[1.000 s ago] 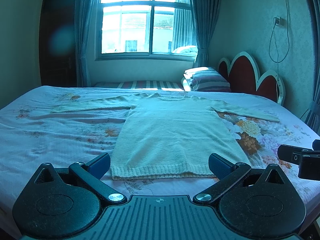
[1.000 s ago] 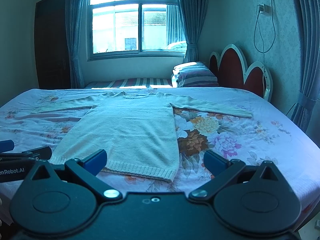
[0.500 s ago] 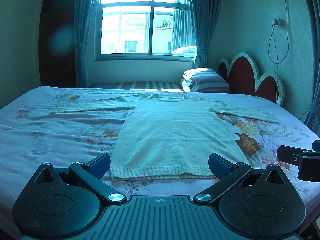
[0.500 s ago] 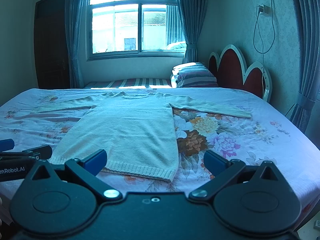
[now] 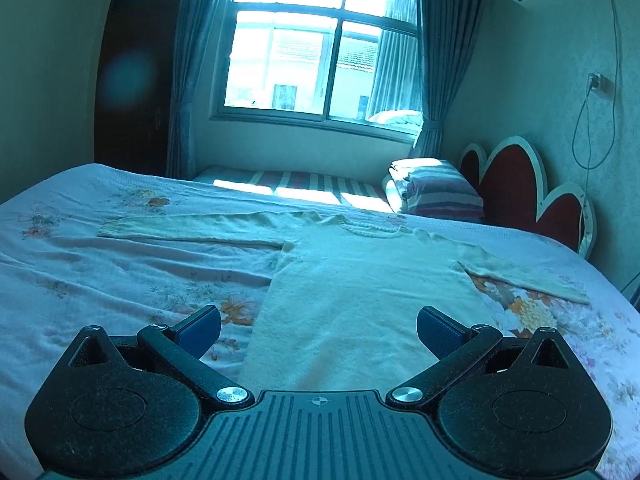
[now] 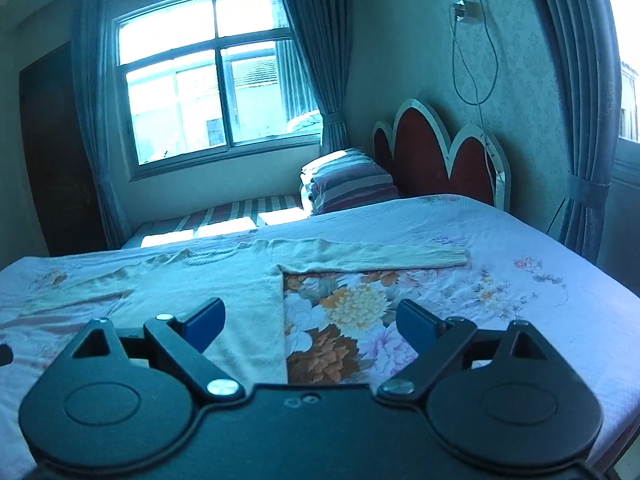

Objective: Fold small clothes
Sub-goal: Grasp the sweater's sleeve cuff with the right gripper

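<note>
Both sleeves of sweater [image 5: 360, 300] spread flat on bed [image 5: 100, 280].

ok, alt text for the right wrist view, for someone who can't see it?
The right gripper, jaws open and holding nothing, hovers over the side edge of a cream sweater lying flat on a floral bedsheet, one sleeve stretched out to the right. Behind are a striped pillow, a red scalloped headboard and a curtained window.

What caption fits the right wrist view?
Open right gripper above a cream sweater spread flat on a floral bedspread.
</note>
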A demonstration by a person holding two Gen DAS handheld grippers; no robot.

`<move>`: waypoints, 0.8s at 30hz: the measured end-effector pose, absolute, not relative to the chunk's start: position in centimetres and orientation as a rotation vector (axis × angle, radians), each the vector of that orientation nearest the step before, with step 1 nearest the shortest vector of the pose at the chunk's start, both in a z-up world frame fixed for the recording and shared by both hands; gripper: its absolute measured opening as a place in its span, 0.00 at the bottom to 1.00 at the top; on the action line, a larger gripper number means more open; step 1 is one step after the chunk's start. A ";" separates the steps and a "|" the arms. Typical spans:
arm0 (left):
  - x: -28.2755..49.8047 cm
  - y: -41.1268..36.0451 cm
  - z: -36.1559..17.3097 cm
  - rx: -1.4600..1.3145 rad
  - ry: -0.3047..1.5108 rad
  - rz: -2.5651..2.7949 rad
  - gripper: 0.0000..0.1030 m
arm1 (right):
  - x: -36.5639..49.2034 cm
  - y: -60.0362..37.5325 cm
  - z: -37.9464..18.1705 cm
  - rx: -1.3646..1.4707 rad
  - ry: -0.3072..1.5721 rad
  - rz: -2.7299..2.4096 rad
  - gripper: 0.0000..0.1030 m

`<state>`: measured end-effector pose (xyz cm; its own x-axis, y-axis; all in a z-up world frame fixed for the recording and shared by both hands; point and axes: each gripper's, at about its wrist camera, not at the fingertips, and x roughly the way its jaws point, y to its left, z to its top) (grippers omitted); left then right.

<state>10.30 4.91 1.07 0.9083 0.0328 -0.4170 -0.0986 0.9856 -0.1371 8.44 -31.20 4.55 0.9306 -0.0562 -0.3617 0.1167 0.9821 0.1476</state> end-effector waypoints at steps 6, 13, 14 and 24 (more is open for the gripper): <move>18.5 7.1 -1.7 -0.178 0.484 0.164 1.00 | 20.8 -42.8 0.8 0.496 0.382 -0.177 0.55; 26.9 10.6 -3.9 -0.284 0.563 0.330 1.00 | 31.8 -54.7 -7.9 0.864 0.414 -0.342 0.53; 27.9 11.1 -4.1 -0.293 0.577 0.352 1.00 | 32.8 -55.8 -9.0 0.916 0.416 -0.355 0.53; 32.4 12.8 -5.3 -0.275 0.644 0.447 1.00 | 37.1 -58.1 -12.9 0.959 0.396 -0.333 0.34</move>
<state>32.43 12.78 -5.26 0.7099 0.3141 -0.6304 -0.4809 0.8701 -0.1081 37.09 -58.08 -12.94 0.8789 -0.0997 -0.4664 0.4428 0.5338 0.7204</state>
